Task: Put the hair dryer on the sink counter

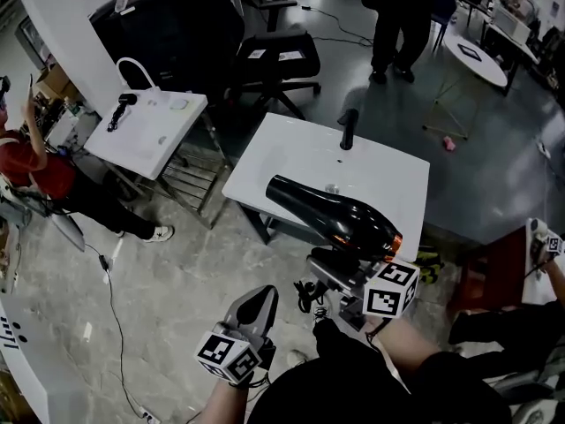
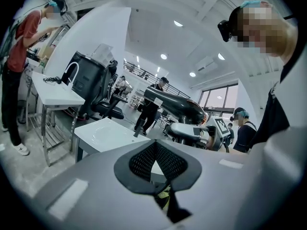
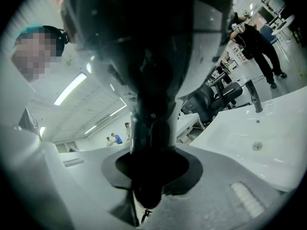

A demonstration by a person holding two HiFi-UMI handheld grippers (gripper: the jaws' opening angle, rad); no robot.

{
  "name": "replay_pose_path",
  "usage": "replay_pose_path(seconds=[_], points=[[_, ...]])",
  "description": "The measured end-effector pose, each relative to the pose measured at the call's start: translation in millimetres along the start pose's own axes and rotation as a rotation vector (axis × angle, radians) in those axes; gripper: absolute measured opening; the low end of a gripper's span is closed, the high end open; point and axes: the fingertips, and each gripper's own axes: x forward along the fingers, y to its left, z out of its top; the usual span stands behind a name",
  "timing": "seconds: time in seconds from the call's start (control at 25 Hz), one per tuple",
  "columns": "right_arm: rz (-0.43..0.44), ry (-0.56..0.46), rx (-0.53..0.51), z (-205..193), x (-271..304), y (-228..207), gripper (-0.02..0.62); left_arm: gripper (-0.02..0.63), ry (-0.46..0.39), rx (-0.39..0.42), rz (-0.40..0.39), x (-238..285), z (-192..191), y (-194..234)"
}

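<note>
One hair dryer point(image 1: 334, 215) — two grippers point(image 1: 258, 299) point(image 1: 322, 268), two sinks point(image 1: 287, 157) point(image 1: 154, 140), one office chair point(image 1: 274, 60).

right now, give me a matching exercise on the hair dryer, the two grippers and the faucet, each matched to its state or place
Things
1 hair dryer
2 left gripper
3 right gripper
4 faucet

States and places
a upright at the far edge of the sink counter
b shut, nothing in it
c shut on the hair dryer's handle
d held up, not yet set down

Pairs: 1-d, 2-b, 3-c, 4-a
</note>
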Motion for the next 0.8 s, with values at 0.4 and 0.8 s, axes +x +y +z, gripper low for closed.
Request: replay_pose_path(seconds=[0.4, 0.8], points=[[0.039, -0.033, 0.018, 54.3, 9.5, -43.7, 0.089, 0.003, 0.005, 0.012, -0.014, 69.3, 22.4, 12.7], [0.068, -0.067, -0.031, 118.4, 6.7, -76.5, 0.089, 0.003, -0.007, 0.053, -0.015, 124.0, 53.0, 8.1]])
